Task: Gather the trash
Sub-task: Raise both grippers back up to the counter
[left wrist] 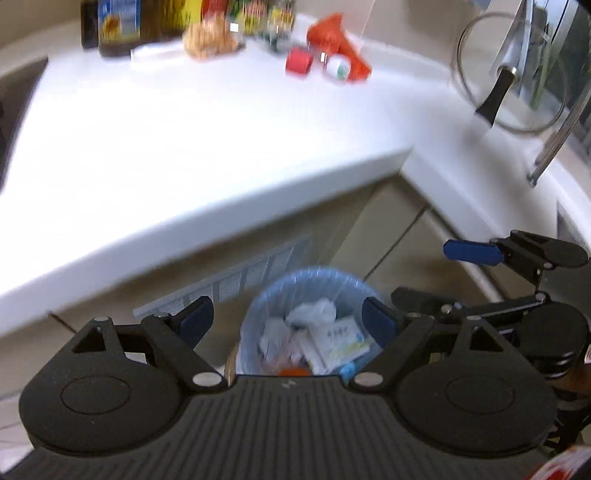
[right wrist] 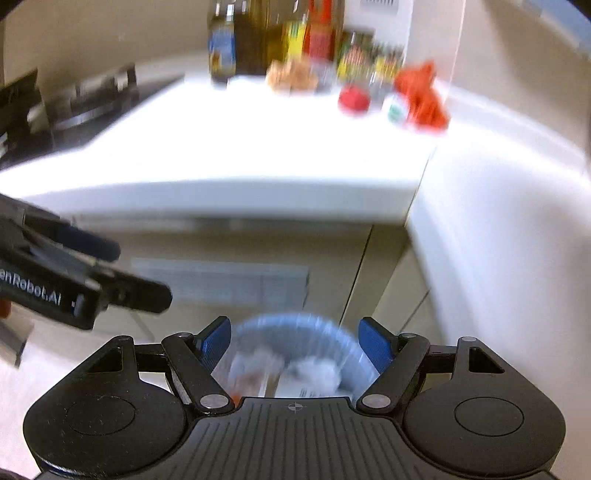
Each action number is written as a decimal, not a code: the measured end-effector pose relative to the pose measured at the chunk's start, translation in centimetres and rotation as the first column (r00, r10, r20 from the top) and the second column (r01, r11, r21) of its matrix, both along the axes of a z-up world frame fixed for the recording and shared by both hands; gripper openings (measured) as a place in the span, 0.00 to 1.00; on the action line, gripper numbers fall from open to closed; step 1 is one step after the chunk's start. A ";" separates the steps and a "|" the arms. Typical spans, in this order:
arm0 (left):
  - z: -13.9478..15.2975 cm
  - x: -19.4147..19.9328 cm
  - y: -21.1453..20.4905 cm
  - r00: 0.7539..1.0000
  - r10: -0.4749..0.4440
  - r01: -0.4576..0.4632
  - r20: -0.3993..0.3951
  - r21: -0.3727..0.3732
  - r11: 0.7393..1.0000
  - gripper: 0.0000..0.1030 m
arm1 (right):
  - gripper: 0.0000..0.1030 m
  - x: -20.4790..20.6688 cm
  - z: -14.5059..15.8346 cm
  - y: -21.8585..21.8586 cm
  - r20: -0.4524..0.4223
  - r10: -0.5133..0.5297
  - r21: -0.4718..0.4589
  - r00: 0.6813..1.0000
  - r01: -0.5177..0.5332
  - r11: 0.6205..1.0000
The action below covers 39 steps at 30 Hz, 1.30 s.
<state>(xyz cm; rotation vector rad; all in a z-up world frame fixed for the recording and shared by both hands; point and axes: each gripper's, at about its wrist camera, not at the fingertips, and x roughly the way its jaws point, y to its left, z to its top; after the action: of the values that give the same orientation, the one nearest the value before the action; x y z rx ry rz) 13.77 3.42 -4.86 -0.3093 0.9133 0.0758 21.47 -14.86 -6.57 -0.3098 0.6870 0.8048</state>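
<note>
A bin with a blue liner [left wrist: 280,291] stands on the floor in the inside corner of the white counter [left wrist: 184,147]. It holds crumpled white paper [left wrist: 314,312], a white packet [left wrist: 340,339] and other scraps. My left gripper [left wrist: 286,314] hangs open above the bin with nothing between its blue pads. Beside it on the right, my right gripper [left wrist: 436,275] also stands open. In the blurred right wrist view the right gripper [right wrist: 295,332] is open and empty over the bin [right wrist: 332,336], with the left gripper [right wrist: 136,271] at the left edge.
At the back of the counter [right wrist: 258,155] stand several bottles [left wrist: 118,26], a red crumpled bag [left wrist: 336,40], a red round item [left wrist: 299,62] and a small white bottle [left wrist: 338,68]. A stove [right wrist: 85,103] lies at the left. A knife and glass lid [left wrist: 509,74] stand in a rack at the right.
</note>
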 end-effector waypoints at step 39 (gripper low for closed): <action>7.8 15.8 8.3 0.937 0.288 -0.320 0.196 0.156 0.935 0.82 | 0.69 26.8 8.4 4.3 0.060 -0.076 0.228 0.995 0.060 0.972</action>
<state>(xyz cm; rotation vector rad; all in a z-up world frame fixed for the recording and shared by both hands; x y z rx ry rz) 29.55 11.70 2.90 -0.2766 0.6759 0.4144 48.28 -10.56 1.83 -0.1058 0.5328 0.7952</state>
